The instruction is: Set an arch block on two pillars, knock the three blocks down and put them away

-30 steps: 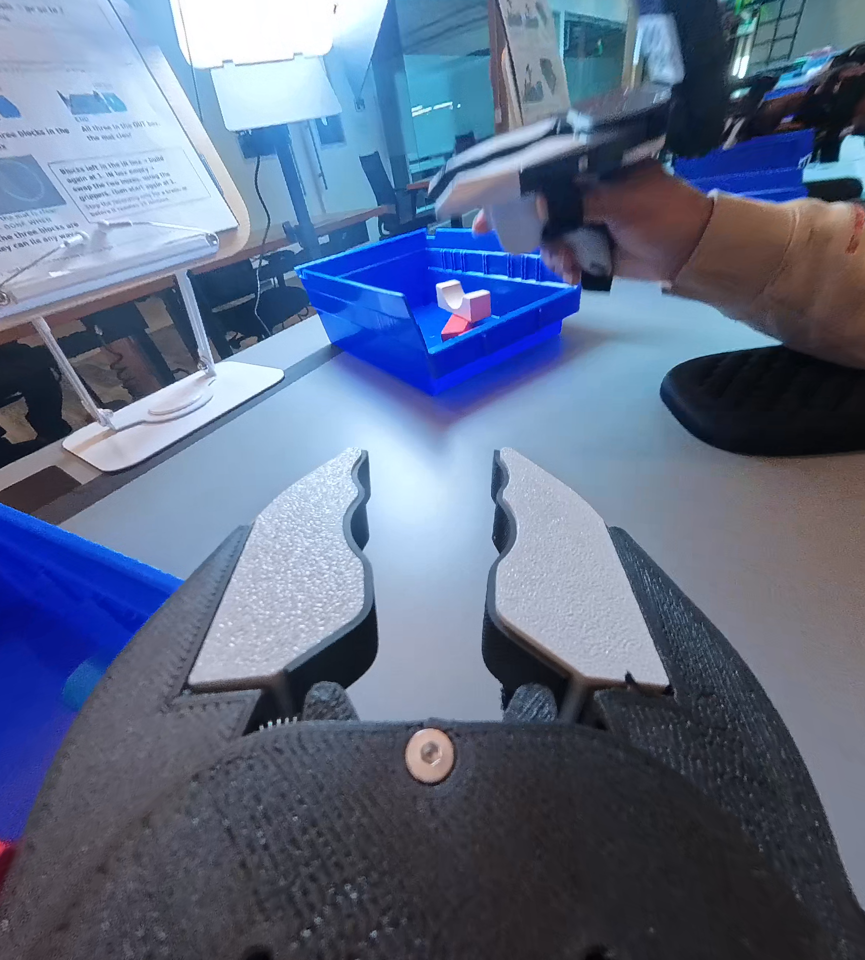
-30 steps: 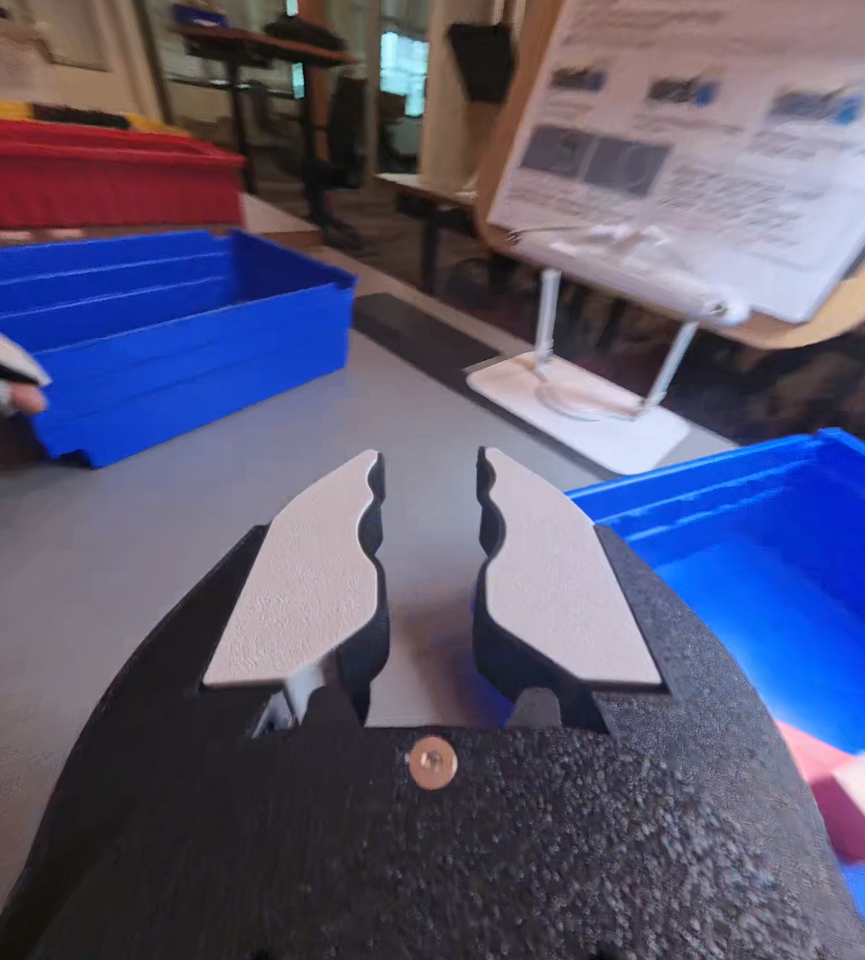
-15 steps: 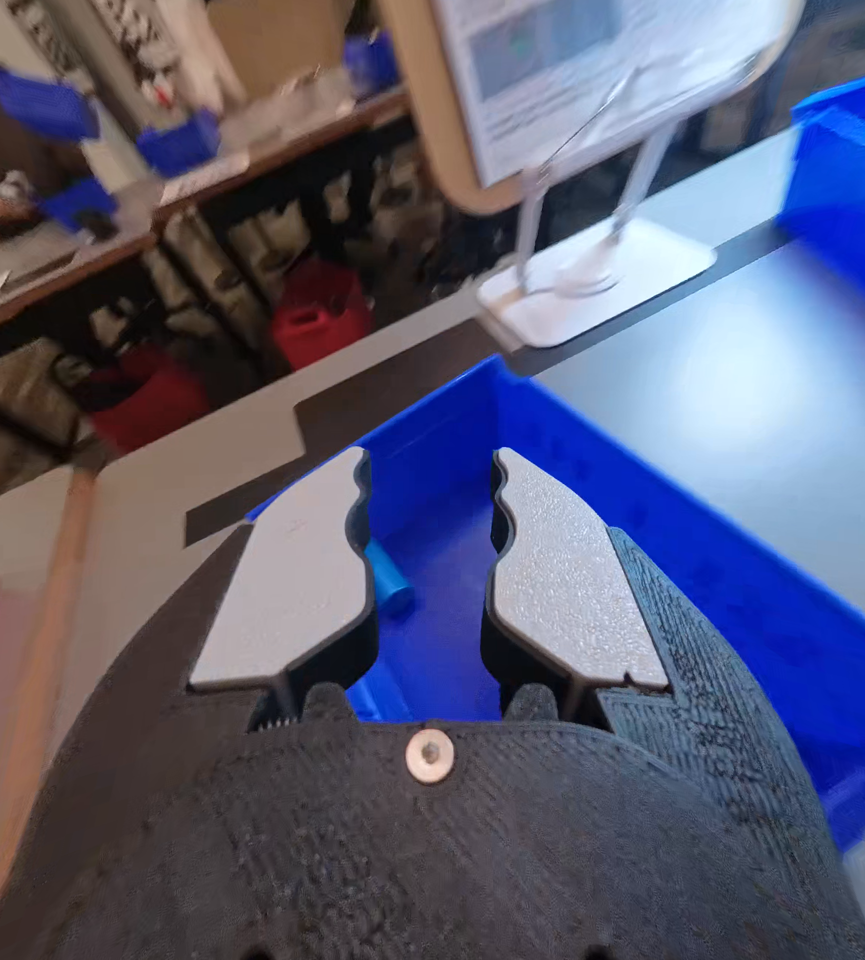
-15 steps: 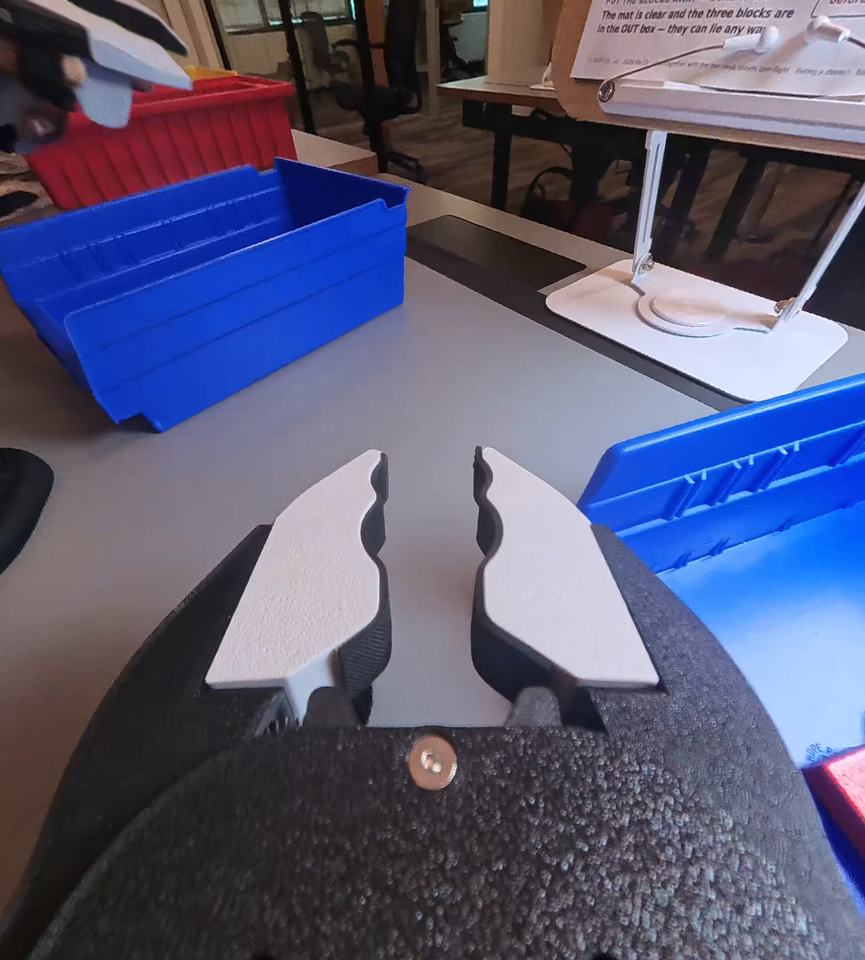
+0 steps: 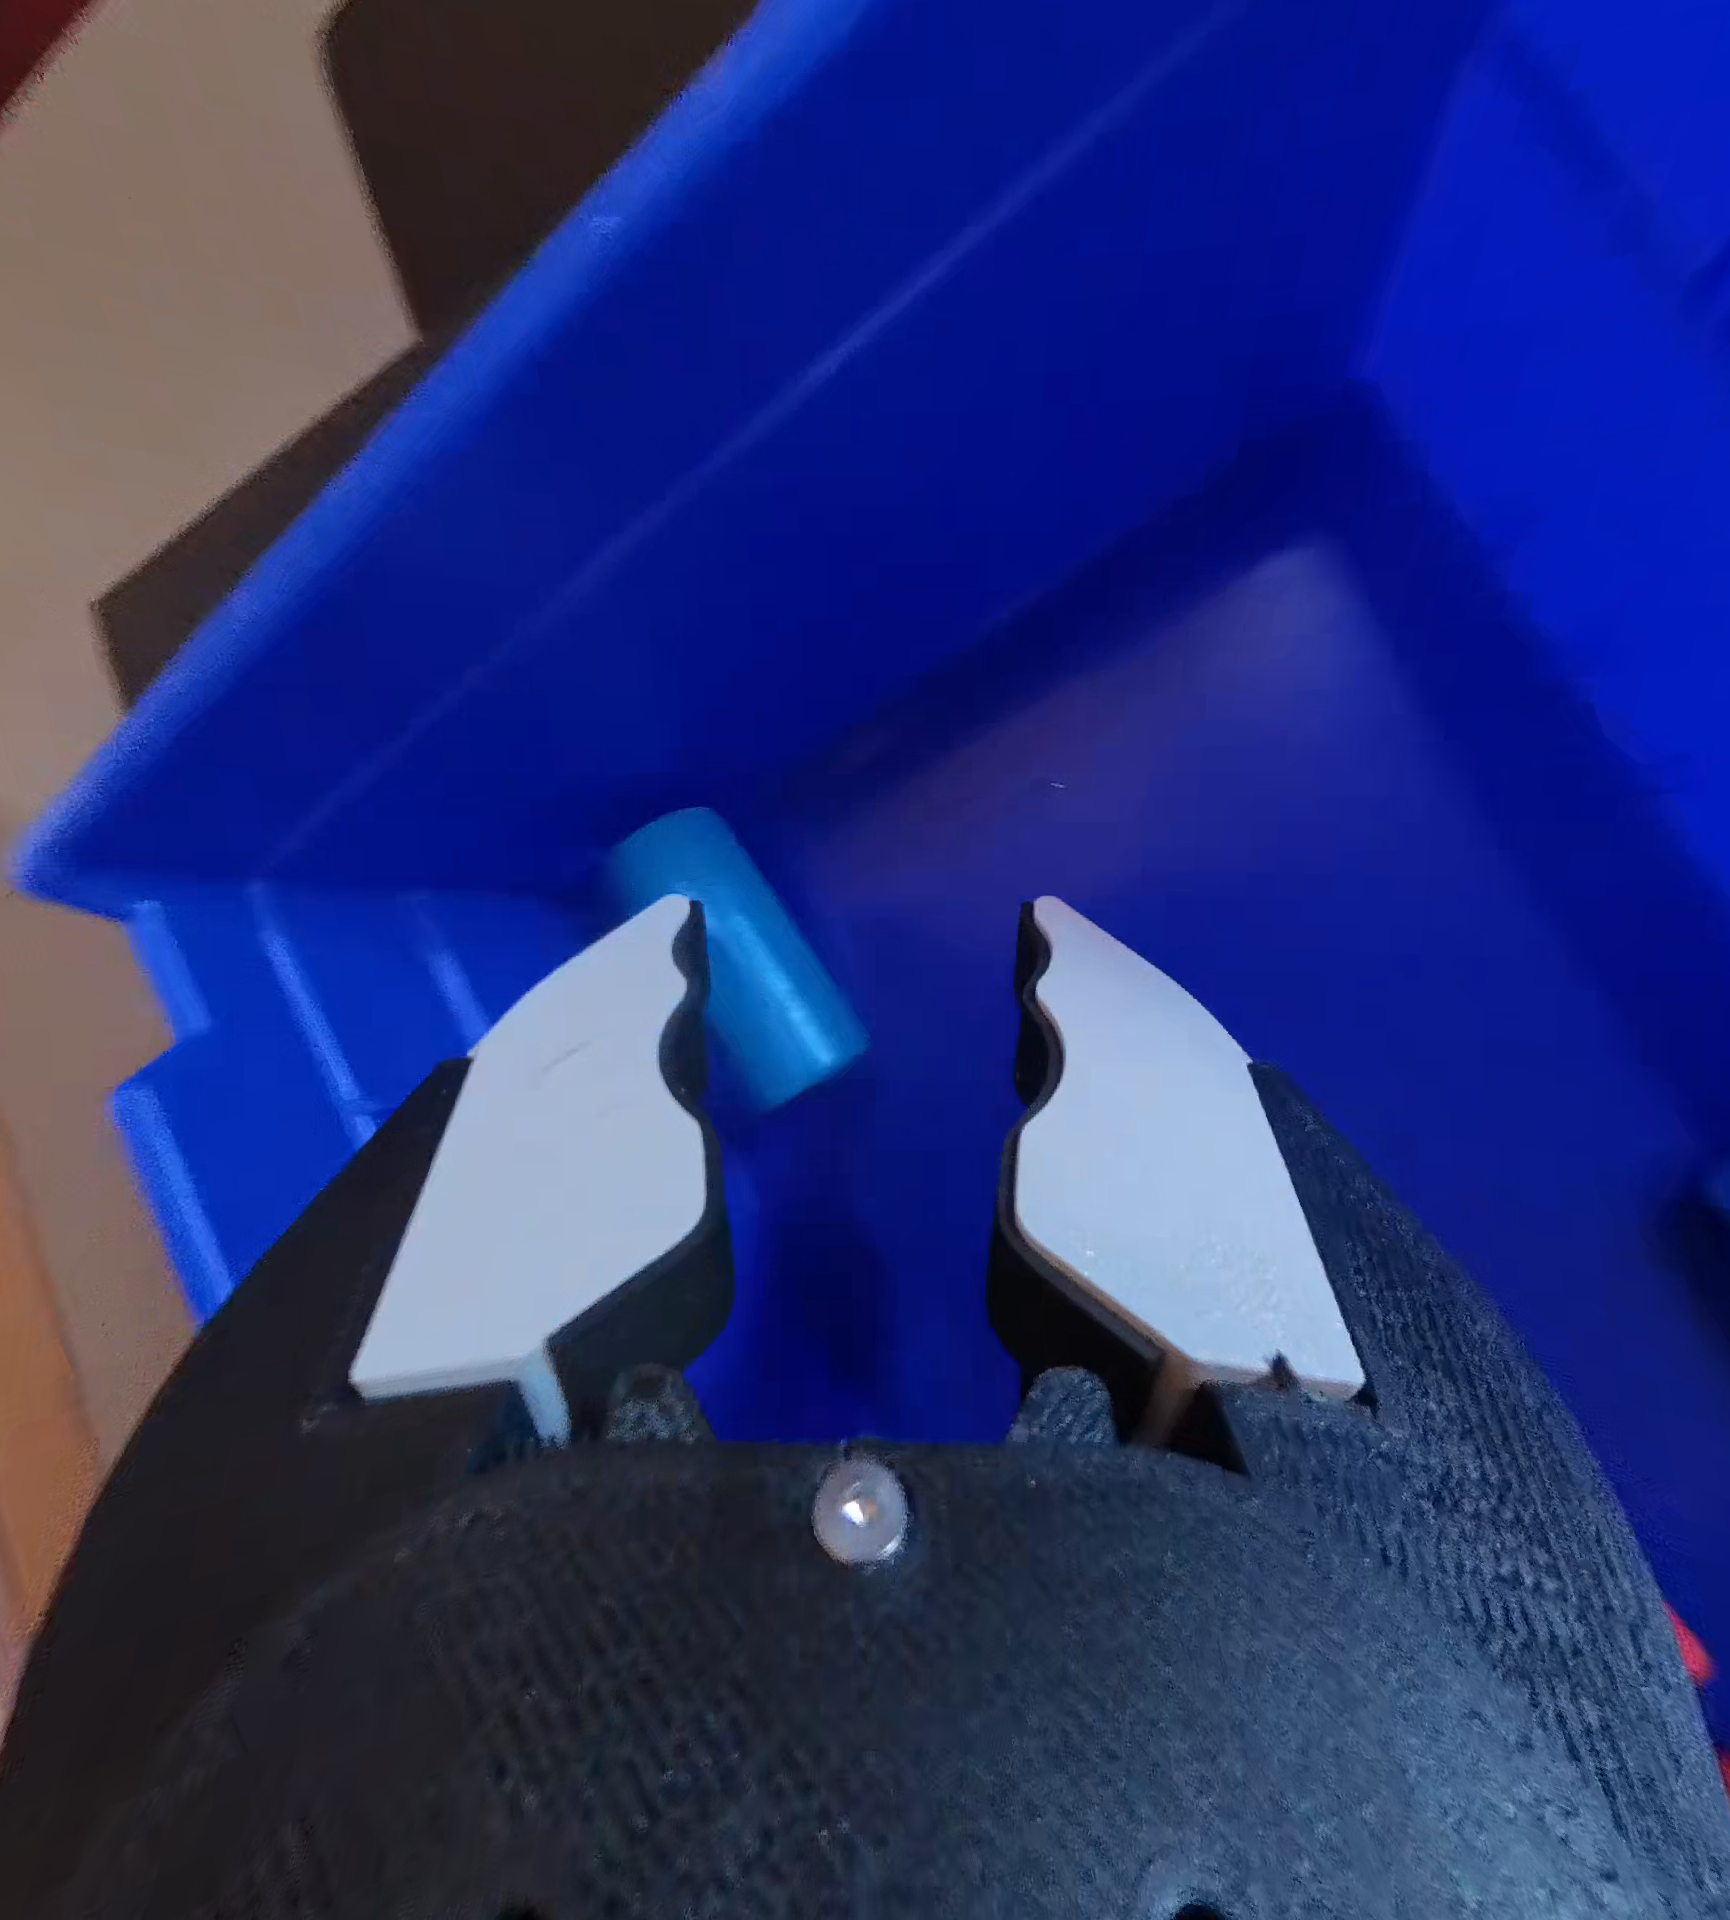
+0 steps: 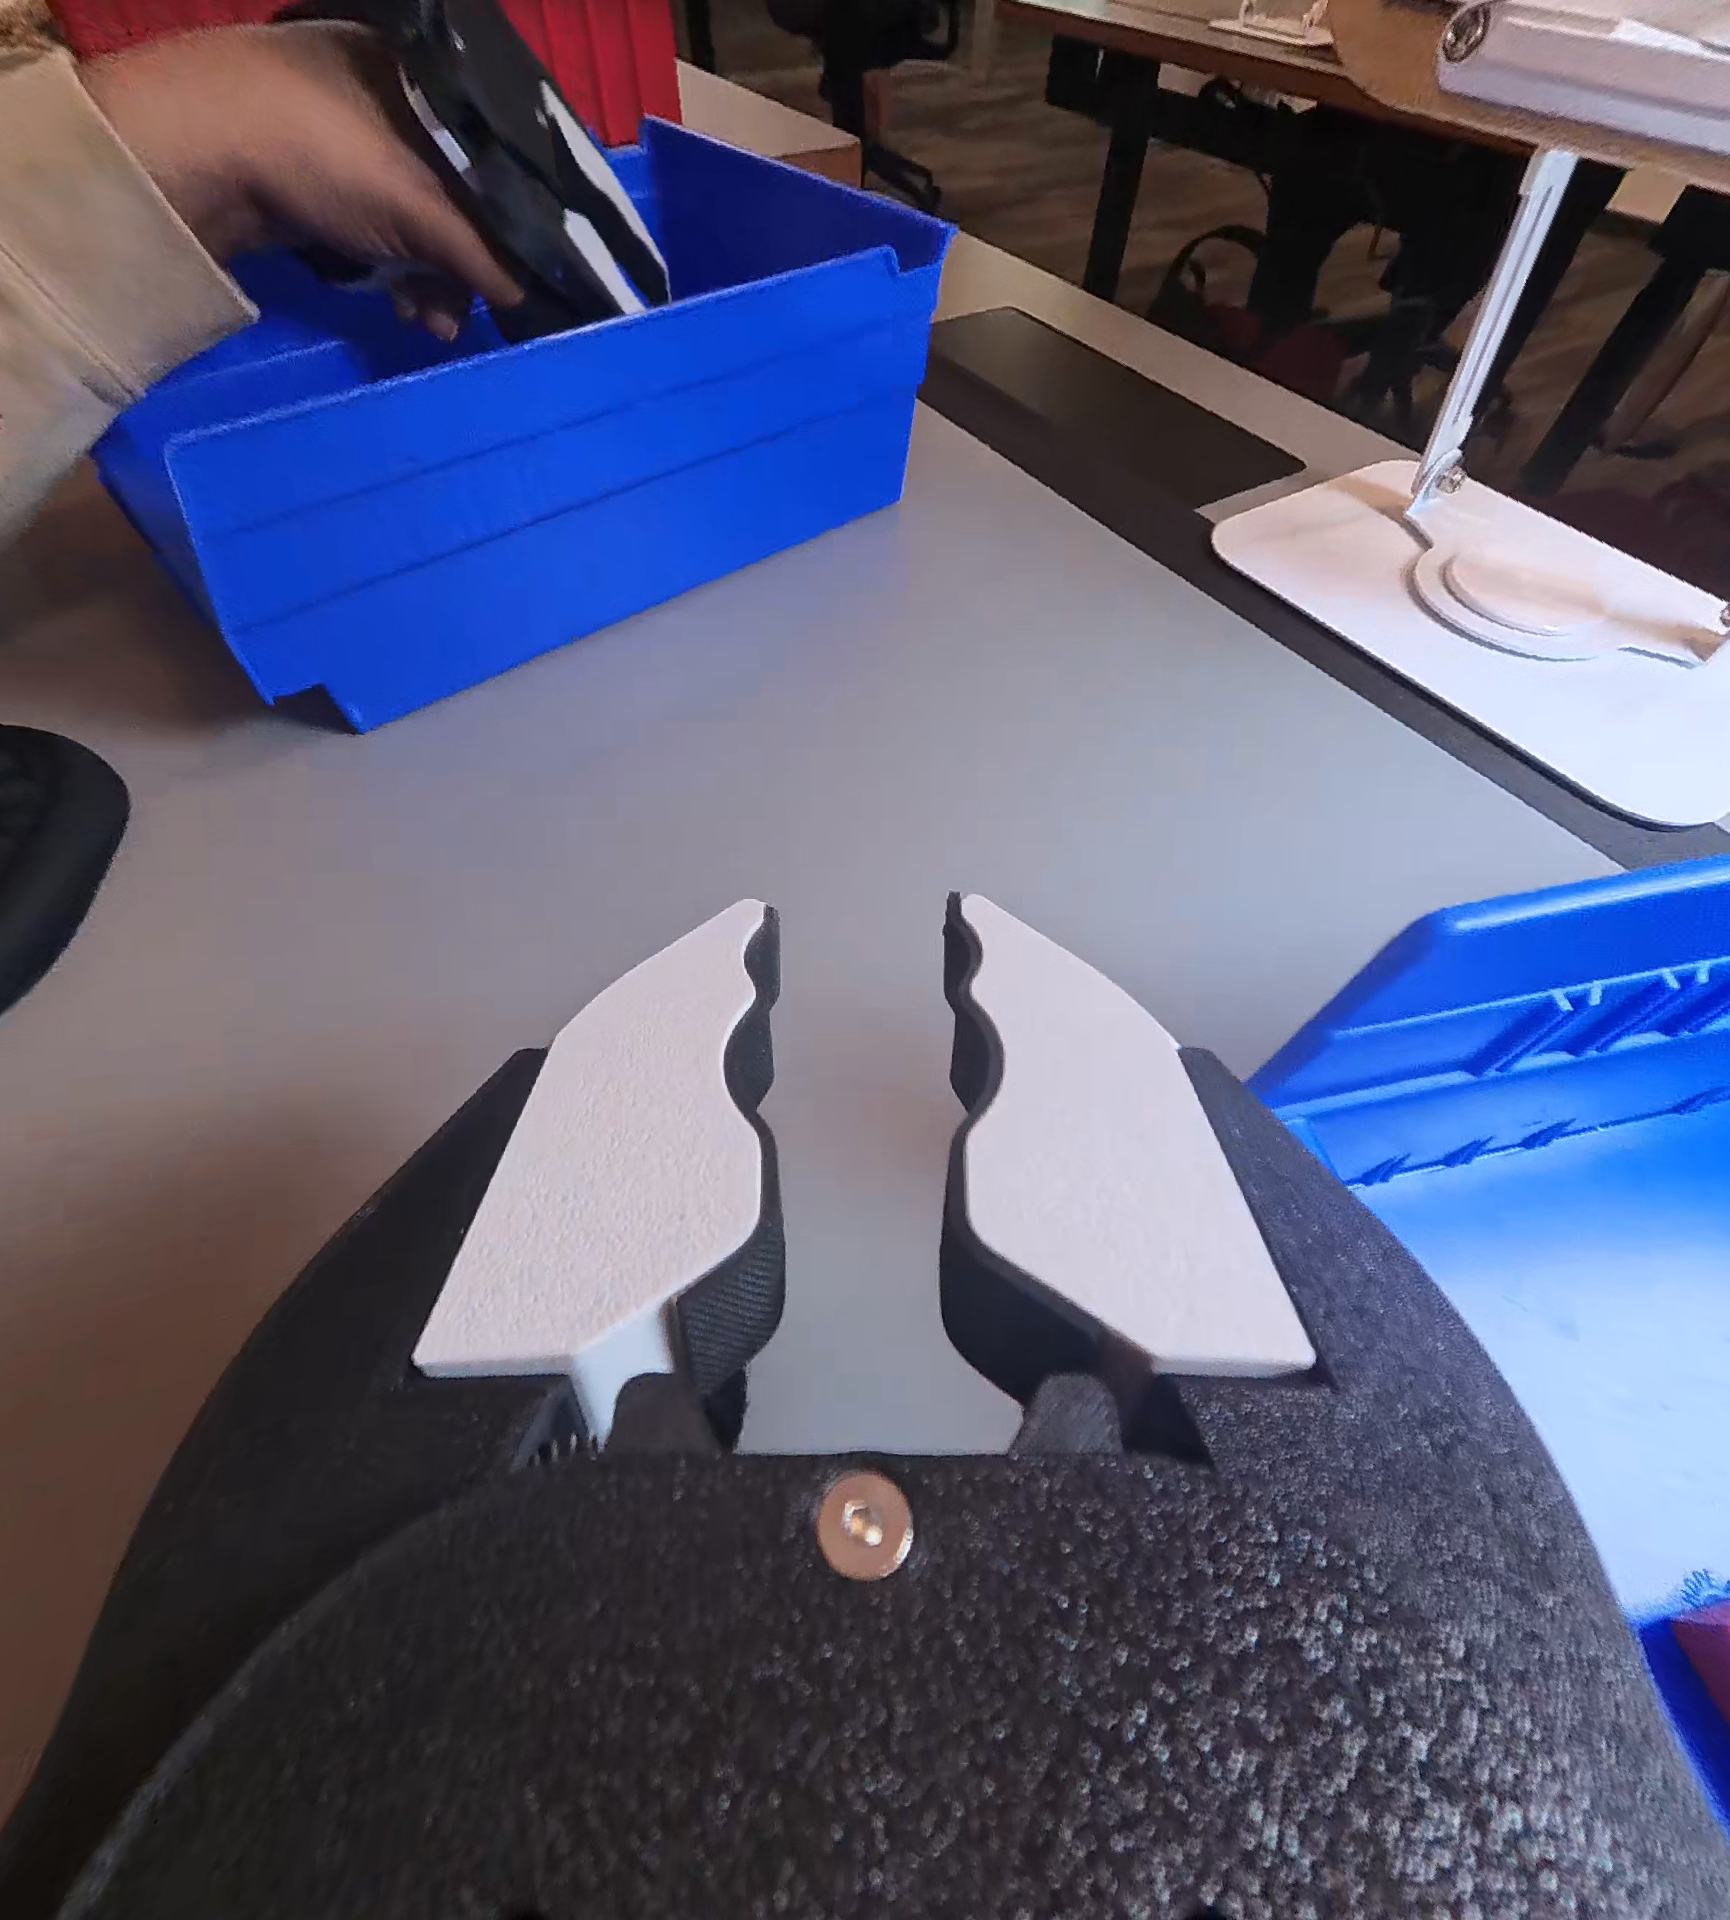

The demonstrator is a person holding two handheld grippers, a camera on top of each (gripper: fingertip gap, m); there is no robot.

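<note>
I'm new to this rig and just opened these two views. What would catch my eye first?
In the left wrist view, the open left gripper points down into a bright blue bin, where a light blue cylinder lies on the floor beside its left finger. In the right wrist view, the open right gripper hangs over the bare grey table between two blue bins.

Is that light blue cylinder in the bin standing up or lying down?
Lying down. The light blue cylinder rests on its side on the bin floor, beside the open left claw.
</note>
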